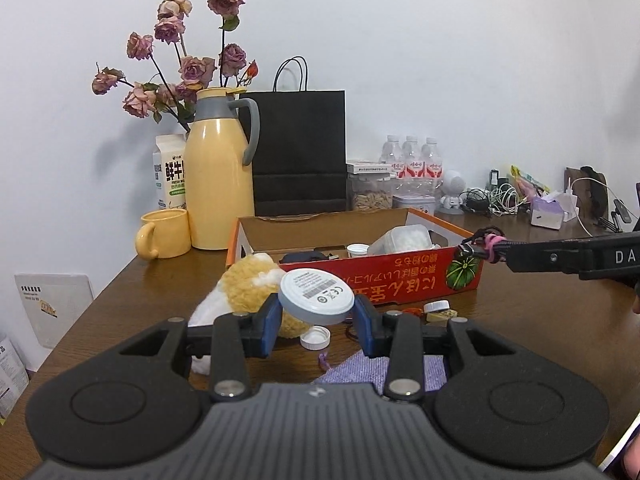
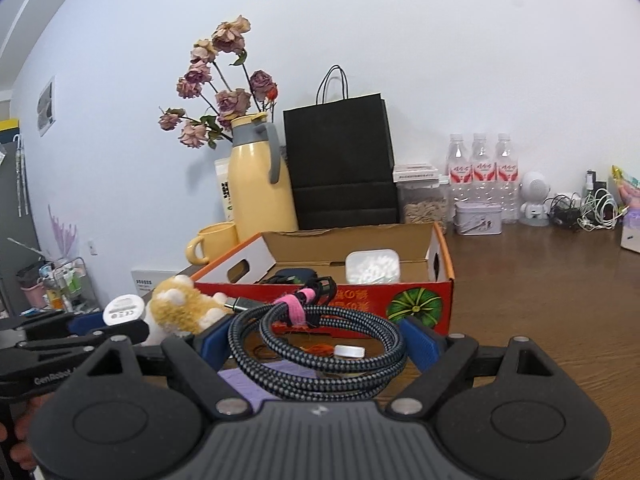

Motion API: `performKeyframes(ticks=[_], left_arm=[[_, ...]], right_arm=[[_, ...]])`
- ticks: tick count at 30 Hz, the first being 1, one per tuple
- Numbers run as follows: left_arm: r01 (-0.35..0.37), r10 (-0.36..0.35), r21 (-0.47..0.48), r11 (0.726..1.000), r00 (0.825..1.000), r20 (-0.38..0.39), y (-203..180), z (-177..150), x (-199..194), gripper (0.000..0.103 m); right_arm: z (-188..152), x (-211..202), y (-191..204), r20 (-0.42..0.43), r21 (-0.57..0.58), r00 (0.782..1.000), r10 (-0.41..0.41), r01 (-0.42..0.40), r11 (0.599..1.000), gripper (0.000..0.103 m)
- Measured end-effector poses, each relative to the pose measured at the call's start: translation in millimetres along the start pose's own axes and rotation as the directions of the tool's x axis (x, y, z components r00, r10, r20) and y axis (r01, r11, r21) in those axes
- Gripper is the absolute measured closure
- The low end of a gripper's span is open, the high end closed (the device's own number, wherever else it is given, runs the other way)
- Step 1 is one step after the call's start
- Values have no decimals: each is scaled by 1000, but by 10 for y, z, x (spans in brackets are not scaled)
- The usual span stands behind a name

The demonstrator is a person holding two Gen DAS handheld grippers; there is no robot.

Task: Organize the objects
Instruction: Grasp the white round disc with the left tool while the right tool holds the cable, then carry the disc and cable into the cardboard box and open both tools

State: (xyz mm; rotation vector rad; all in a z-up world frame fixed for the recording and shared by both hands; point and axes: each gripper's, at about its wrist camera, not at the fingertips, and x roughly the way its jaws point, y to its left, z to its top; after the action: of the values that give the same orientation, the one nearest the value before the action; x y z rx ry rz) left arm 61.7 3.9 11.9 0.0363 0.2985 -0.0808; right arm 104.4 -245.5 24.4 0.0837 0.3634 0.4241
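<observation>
Plush toy before box (touching).

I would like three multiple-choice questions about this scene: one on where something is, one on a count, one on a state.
1. Where does the small yellow ceramic mug stand?
A. inside the red cardboard box
B. on the table beside the yellow thermos jug
C. on the black paper bag

2. How many clear plastic water bottles stand by the wall?
A. two
B. three
C. five

3. What does the left gripper hold?
A. nothing
B. a pen
C. a round white disc-shaped device

Answers: 1 B, the mug sits on the wood next to the jug. 2 B, three red-labelled bottles stand in a row. 3 C, the blue pads clamp the disc.
</observation>
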Motion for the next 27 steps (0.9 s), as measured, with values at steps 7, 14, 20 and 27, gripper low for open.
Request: performKeyframes(ticks=[7, 14, 20, 27], left_arm=[[-3, 3, -9, 1000, 1000, 21, 9, 147, 158, 64], [-12, 14, -21, 1000, 998, 67, -23, 485, 490, 64], [-26, 30, -54, 998, 997, 70, -45, 738, 893, 64], [-48, 54, -91, 995, 997, 56, -40, 903, 1359, 64]], right_arm=[[25, 112, -4, -3, -8, 1000, -12, 12, 1000, 17], [244, 419, -2, 26, -37, 999, -34, 35, 999, 17], [504, 781, -46, 52, -66, 997, -60, 63, 996, 17], [727, 1280, -129, 48, -68, 995, -88, 91, 994, 17]])
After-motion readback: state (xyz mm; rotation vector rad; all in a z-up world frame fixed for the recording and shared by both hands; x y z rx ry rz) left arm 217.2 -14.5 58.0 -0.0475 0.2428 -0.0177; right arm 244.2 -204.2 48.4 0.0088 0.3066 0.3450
